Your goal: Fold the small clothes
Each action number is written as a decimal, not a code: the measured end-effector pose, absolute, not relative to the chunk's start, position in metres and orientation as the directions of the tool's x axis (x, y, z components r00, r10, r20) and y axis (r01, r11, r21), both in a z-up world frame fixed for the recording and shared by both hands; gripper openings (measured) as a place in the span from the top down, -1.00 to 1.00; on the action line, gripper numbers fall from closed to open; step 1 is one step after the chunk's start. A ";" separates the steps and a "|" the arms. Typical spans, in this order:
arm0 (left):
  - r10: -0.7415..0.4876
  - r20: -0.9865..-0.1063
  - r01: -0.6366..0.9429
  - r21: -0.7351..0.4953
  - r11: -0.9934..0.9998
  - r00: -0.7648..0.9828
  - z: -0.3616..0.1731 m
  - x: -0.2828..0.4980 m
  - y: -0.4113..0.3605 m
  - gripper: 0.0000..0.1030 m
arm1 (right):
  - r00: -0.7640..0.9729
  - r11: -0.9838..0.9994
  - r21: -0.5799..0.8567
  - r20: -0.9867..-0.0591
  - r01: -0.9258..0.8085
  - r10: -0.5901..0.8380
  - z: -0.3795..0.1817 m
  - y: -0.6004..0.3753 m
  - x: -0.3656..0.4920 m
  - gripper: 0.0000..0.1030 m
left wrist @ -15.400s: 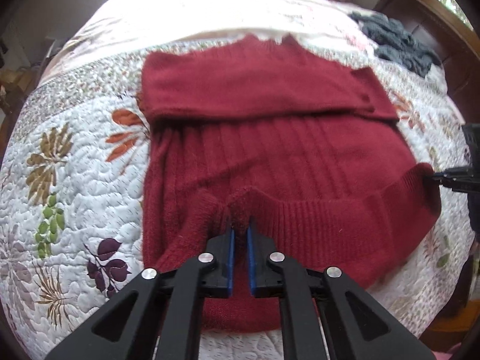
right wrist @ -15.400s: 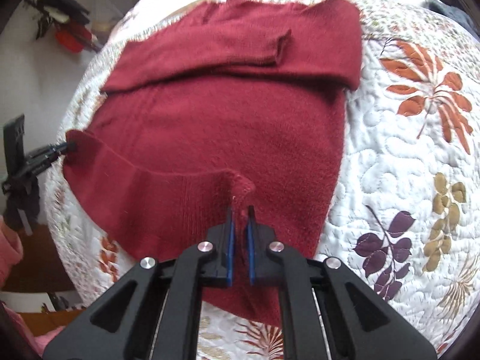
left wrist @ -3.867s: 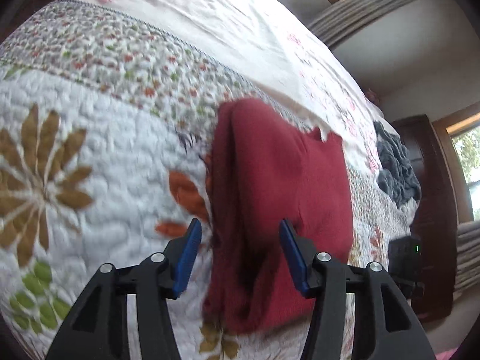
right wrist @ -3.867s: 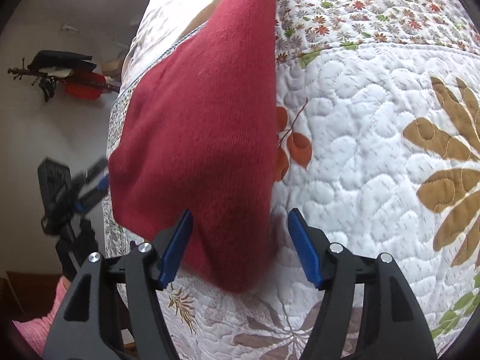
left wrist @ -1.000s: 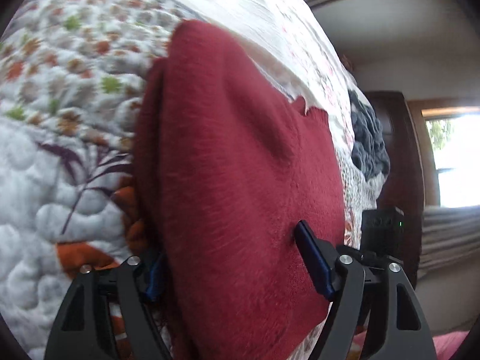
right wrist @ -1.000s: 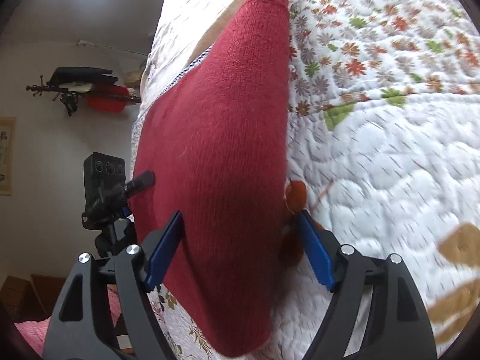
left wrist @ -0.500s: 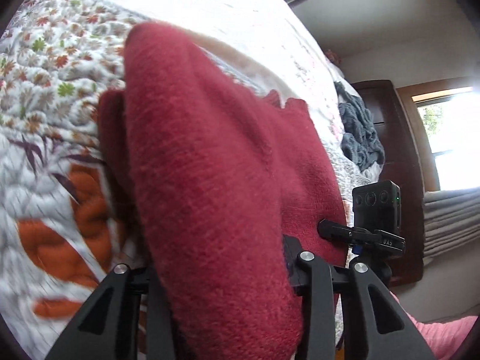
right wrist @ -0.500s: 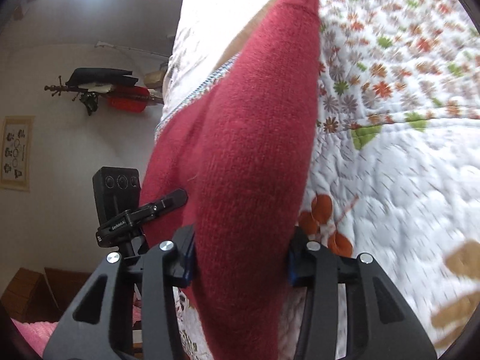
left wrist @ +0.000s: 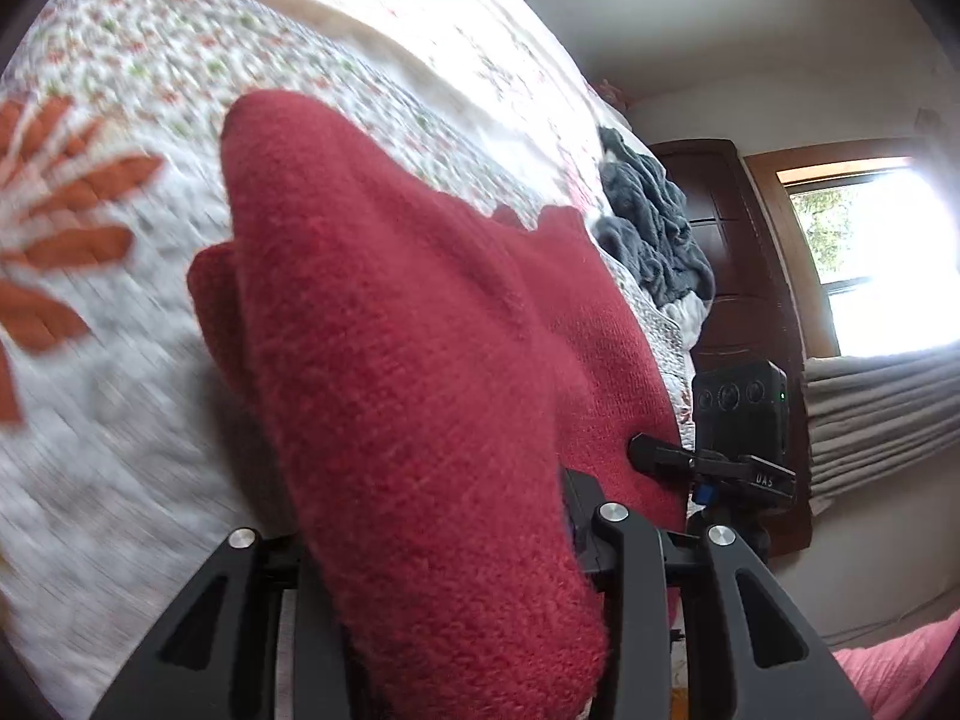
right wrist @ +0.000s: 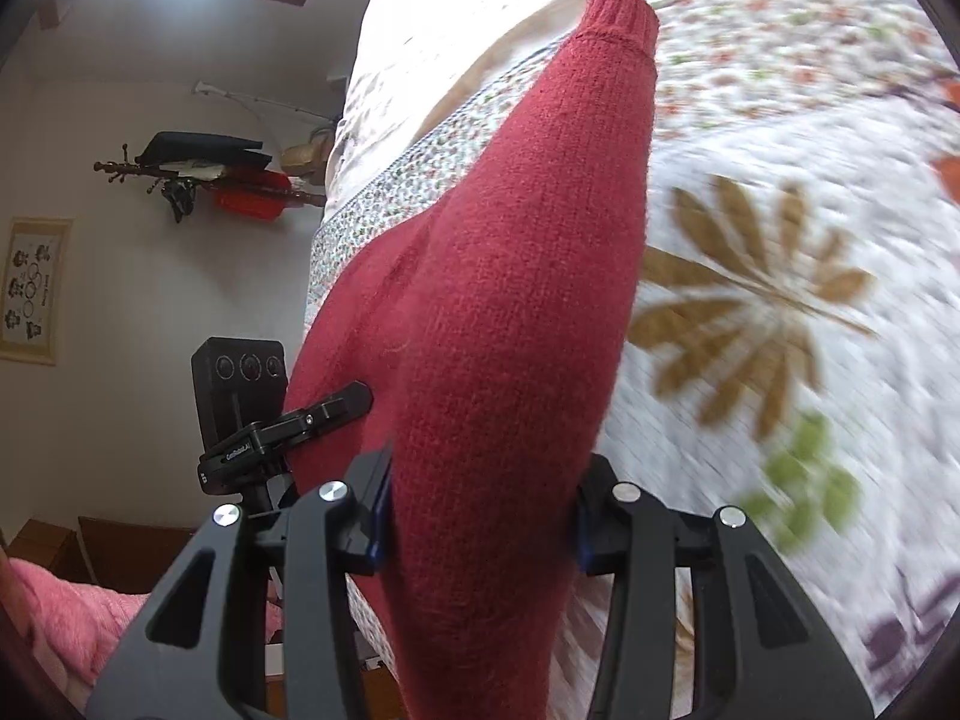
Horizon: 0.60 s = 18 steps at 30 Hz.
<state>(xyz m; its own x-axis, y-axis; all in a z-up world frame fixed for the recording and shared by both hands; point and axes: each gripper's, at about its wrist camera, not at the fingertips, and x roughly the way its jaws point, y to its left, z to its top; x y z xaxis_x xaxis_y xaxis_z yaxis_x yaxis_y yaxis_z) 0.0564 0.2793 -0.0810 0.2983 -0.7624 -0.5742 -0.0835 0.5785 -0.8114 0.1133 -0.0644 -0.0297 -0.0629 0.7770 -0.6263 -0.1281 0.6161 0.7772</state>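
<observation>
Folded red sweater [left wrist: 420, 360] fills both grippers' jaws.

Left side: bare quilt [left wrist: 108, 408] beside you, open room to pass.
Right side: bare quilt [right wrist: 780, 228], open as well.
Between your grippers: folded red sweater [left wrist: 420, 372] fills the jaws.
Far corner: grey garment heap [left wrist: 654, 240] blocks the bed edge.
</observation>
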 end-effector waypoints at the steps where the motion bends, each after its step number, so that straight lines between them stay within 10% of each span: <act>1: -0.762 -0.574 -0.082 -0.811 0.579 0.300 -0.080 0.050 0.270 0.28 | -0.059 0.621 0.774 -0.631 -0.126 0.774 -0.028 -0.079 0.107 0.18; 18: -0.671 -0.690 -0.119 -0.716 0.688 0.269 -0.135 0.001 0.195 -0.01 | -0.087 0.640 0.764 -0.646 -0.086 0.759 -0.112 -0.159 0.067 -0.02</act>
